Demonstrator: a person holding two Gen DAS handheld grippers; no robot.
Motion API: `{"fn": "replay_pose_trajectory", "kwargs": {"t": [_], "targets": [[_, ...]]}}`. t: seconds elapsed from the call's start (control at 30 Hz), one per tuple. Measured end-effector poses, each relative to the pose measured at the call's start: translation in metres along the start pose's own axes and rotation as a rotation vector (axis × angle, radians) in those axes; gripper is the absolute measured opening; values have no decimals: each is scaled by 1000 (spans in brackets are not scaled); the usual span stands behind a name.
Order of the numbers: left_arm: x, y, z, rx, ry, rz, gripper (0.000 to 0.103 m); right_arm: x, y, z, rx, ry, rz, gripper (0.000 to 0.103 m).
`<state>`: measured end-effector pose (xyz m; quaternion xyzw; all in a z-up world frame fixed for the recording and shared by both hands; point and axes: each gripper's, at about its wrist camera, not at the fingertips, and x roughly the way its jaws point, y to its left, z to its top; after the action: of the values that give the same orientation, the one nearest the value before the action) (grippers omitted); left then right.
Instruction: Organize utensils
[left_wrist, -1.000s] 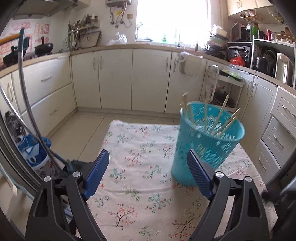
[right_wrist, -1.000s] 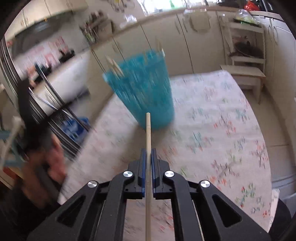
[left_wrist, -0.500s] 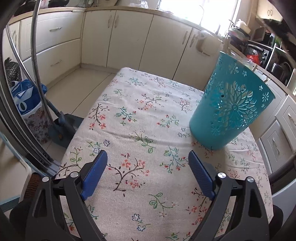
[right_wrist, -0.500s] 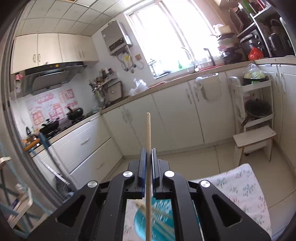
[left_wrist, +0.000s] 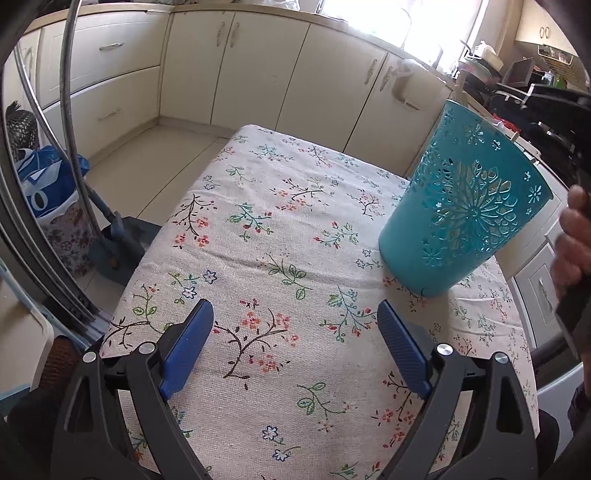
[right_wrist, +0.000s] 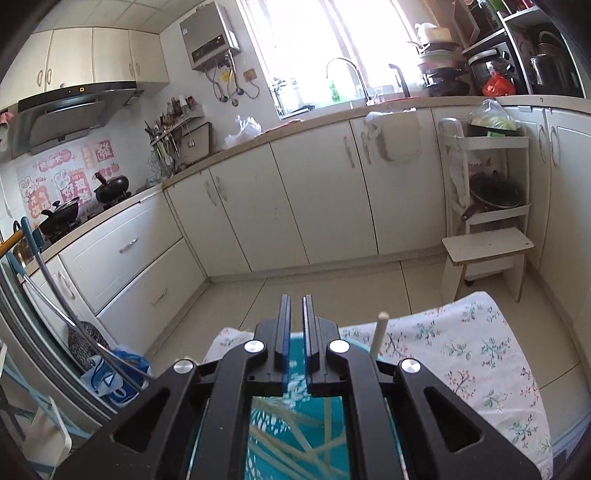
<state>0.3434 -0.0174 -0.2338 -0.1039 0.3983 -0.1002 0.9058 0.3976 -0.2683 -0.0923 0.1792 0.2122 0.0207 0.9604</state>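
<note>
Once clamping chopstick, right tongs (right_wrist: 296, 325) now parted, empty, above basket (right_wrist: 295, 435).

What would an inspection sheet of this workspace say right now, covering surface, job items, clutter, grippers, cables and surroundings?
Surface: floral tablecloth covers the table.
Job's things: teal basket stands at the cloth's right side; chopsticks stand inside it.
Clutter: nothing seen on the cloth.
Grippers: left gripper empty over the cloth, jaws wide apart; right gripper above the basket, jaws slightly parted, nothing between them.
Cables: nothing seen on the table.
Surroundings: cream cabinets, step stool, blue bag on the floor.
</note>
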Motion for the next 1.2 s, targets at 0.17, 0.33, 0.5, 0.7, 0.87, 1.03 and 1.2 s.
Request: {"fn": "replay_pose_trajectory", "kwargs": {"t": [0.17,0.33,0.5,0.7,0.87,1.03,1.2], "targets": [[0,-2,0,9,2,26,86,-48,7,-18,-43,-1,39,25],[-5,-7,-1,38,7,64,87,-99,2,-47,-53,33,26,50],[-26,-9,-8,71,26,75,89,-133,-11,-90,-53,129,-67,73],[-65,-23,-9,132,29,82,95,-152,-37,-148,9,284,-191,84],[-105,-39,-14,167,18,116,95,-174,-48,-166,87,348,-219,89],[-146,-53,-20,169,11,153,95,-210,-25,-145,63,295,-185,95],[-186,-60,-27,141,-8,174,95,-242,-3,-126,58,264,-135,95]]}}
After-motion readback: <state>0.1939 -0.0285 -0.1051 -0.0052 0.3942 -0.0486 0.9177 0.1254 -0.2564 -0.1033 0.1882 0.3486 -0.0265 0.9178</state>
